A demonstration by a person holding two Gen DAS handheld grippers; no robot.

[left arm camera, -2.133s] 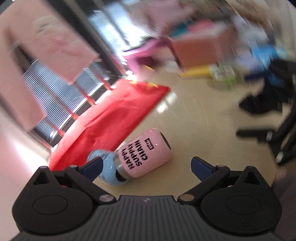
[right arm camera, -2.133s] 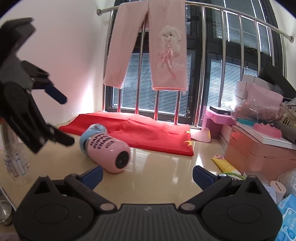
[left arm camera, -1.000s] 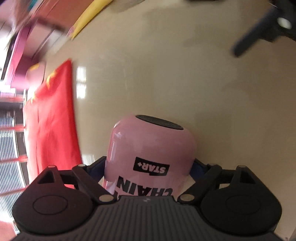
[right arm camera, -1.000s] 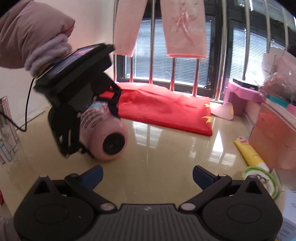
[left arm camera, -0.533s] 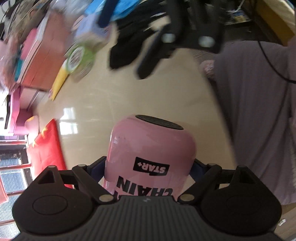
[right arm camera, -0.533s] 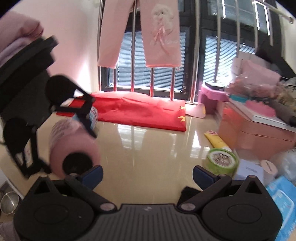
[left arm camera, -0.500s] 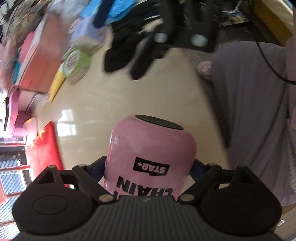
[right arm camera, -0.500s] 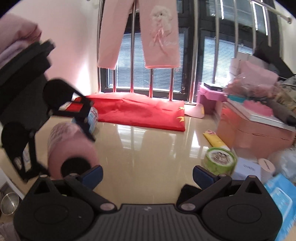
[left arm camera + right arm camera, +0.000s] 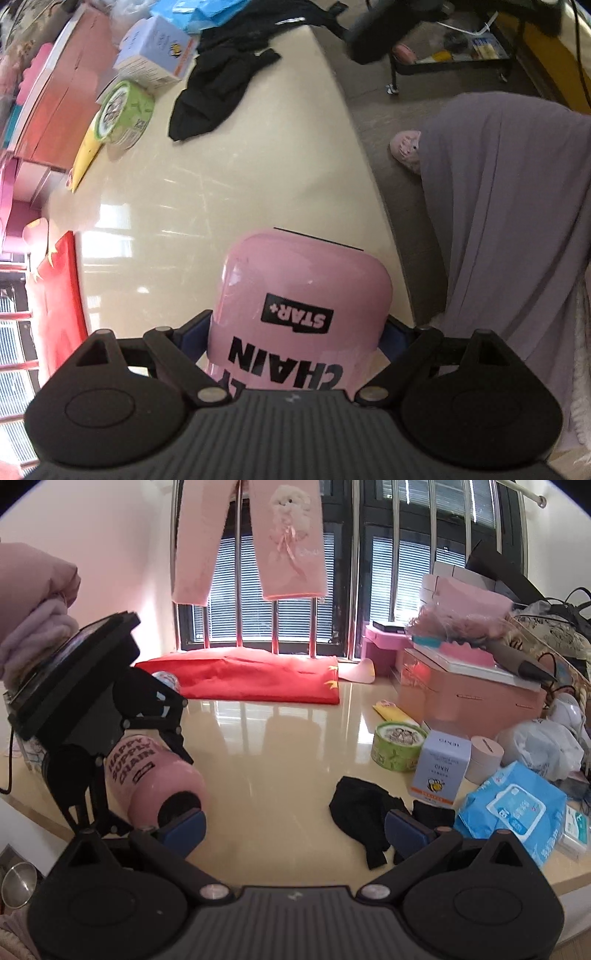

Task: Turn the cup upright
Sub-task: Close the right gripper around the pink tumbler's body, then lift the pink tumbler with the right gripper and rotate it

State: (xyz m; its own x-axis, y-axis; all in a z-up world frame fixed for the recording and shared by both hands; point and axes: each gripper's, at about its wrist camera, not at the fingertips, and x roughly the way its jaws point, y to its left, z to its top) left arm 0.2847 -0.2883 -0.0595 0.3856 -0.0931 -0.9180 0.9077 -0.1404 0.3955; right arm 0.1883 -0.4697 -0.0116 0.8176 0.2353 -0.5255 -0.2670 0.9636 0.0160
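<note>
The cup is a pink bottle (image 9: 299,306) with black lettering and a light blue lid (image 9: 166,679). My left gripper (image 9: 295,334) is shut on its body and holds it off the beige table (image 9: 207,192), tilted, base end pointing down towards the table's near edge. In the right wrist view the bottle (image 9: 155,779) hangs at the left in the left gripper (image 9: 122,738), black base facing me. My right gripper (image 9: 293,829) is open and empty, low over the table, just right of the bottle's base.
A red cloth (image 9: 251,679) lies at the back by the window bars. A black cloth (image 9: 365,808), a green tin (image 9: 397,744), a white box (image 9: 441,762), a blue wipes pack (image 9: 513,808) and pink boxes (image 9: 469,698) crowd the right side. The table's near edge (image 9: 384,221) drops to the floor.
My left gripper took hold of the lying bottle, lifted it off the table and swung it round, base towards the near edge. My right gripper drew back and lower, staying open.
</note>
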